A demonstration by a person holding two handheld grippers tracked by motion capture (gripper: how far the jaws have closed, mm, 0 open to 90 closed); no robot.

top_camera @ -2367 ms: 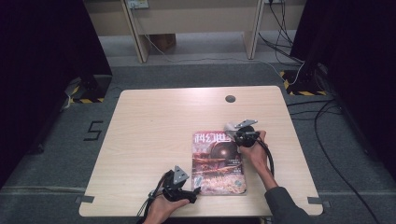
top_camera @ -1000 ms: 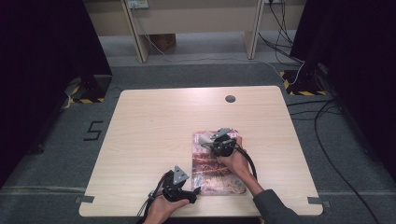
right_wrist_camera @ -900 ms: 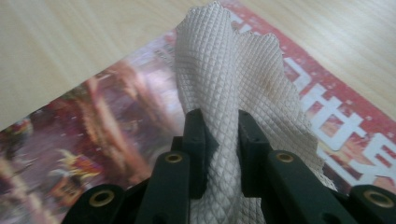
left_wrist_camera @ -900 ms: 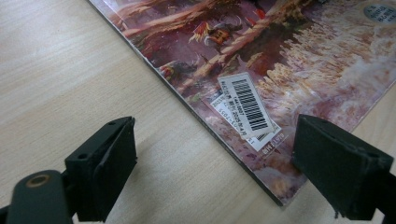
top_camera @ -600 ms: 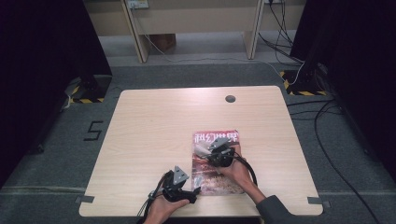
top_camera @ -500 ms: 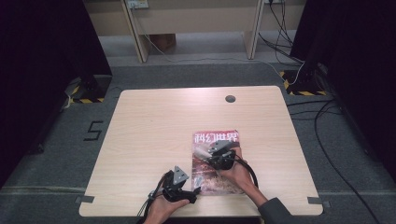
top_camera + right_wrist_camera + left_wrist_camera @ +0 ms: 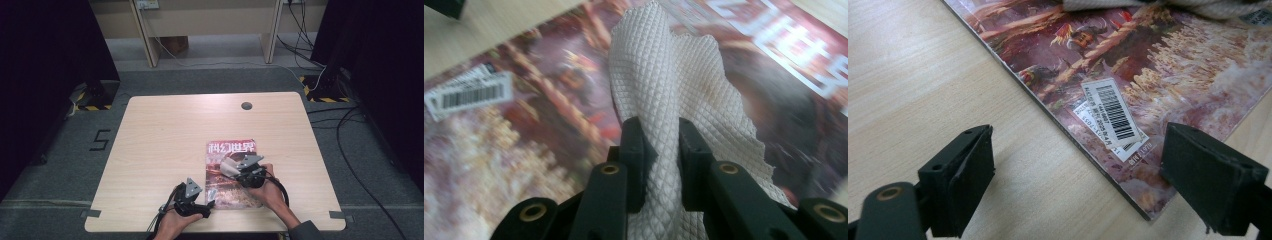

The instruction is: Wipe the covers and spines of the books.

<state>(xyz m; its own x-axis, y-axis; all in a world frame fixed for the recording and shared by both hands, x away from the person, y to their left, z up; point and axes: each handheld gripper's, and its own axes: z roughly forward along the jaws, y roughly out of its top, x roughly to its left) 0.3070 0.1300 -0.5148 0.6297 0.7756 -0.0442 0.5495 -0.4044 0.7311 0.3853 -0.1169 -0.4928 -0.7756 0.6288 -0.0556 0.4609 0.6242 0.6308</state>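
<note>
- Pale wood-grain table (image 7: 165, 145) stands on grey carpet, with a small dark round hole (image 7: 246, 106) near its far edge.
- Black curtains hang to either side of the room, and cables (image 7: 350, 150) trail over the floor on the right.
- A glossy magazine (image 7: 225, 150) lies flat on the near right part of the table, its cover a reddish-brown fantasy scene with large white characters across the top; in the left gripper view the cover (image 7: 1168, 75) shows a white barcode sticker (image 7: 1111, 111) near its near left corner.
- The person's right hand (image 7: 270, 192) reaches in from the bottom edge and holds the right gripper (image 7: 235, 170) over the middle of the magazine.
- The left hand (image 7: 172, 225) holds the left gripper (image 7: 210, 204) low at the near edge of the table, just beside the magazine's near left corner.
- A white cloth (image 7: 684, 90) with a quilted diamond weave is clenched between the right gripper's (image 7: 661, 150) jaws and drapes forward onto the cover; from above it shows as a pale fold (image 7: 228, 166) at the gripper's tip.
- The left gripper (image 7: 1078, 170) is released, its jaws spread wide on either side of the magazine's corner, with nothing between them but bare table and the cover's edge.
</note>
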